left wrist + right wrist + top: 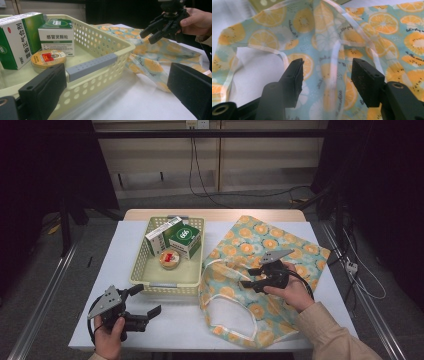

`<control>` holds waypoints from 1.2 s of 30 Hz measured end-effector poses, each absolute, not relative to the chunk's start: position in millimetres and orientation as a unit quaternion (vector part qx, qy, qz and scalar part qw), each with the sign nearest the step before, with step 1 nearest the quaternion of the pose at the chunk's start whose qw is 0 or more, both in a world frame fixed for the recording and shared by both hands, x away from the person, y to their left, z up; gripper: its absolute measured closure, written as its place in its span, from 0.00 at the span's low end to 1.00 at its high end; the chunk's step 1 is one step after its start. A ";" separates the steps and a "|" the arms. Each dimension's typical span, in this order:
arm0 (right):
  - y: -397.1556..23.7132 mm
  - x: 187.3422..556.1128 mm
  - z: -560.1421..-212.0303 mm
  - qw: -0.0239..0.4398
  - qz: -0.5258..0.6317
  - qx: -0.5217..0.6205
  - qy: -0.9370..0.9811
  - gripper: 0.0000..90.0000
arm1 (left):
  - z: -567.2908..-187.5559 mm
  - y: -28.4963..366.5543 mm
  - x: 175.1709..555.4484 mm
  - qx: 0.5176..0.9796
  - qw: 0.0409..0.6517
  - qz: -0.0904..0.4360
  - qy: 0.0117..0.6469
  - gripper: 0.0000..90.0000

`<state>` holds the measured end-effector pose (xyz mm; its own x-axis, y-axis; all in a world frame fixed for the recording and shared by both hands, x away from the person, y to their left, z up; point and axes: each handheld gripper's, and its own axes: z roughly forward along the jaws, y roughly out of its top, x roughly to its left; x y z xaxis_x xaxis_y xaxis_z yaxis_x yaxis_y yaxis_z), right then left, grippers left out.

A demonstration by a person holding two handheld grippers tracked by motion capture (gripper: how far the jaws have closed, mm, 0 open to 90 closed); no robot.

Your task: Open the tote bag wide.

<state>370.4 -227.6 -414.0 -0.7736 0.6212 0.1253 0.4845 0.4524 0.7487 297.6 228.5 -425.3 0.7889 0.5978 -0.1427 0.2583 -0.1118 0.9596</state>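
The fruit-print bag (pixel 260 270) lay flat on the right half of the white table (pixel 100 270), its open mouth and pale handle loops towards the near edge and its left side touching the basket. We held our right gripper (pixel 248 278) just above the cloth near the bag's middle, jaws parted to a middling gap with nothing between them; in the right gripper view the printed fabric and a handle strap (pixel 334 65) showed through the gap, and the pads did not press on them. Our left gripper (pixel 145 301) sat near the table's front left corner, jaws spread wide and empty, pointed at the cream basket (pixel 150 287). Inside the basket stood two green-and-white boxes (pixel 172 237) and a round orange tin (pixel 169 259).
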 end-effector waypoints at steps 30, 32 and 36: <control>-258.9 369.4 -454.7 0.111 0.362 0.348 0.858 0.52 | -426.3 227.4 298.0 0.735 0.596 0.140 0.291 0.02; -262.7 372.0 -456.0 0.121 0.360 0.349 0.857 0.49 | -426.7 227.1 297.9 0.734 0.597 0.138 0.293 0.02; -267.6 376.3 -457.2 0.134 0.356 0.357 0.853 0.45 | -426.7 227.1 297.9 0.735 0.596 0.138 0.292 0.02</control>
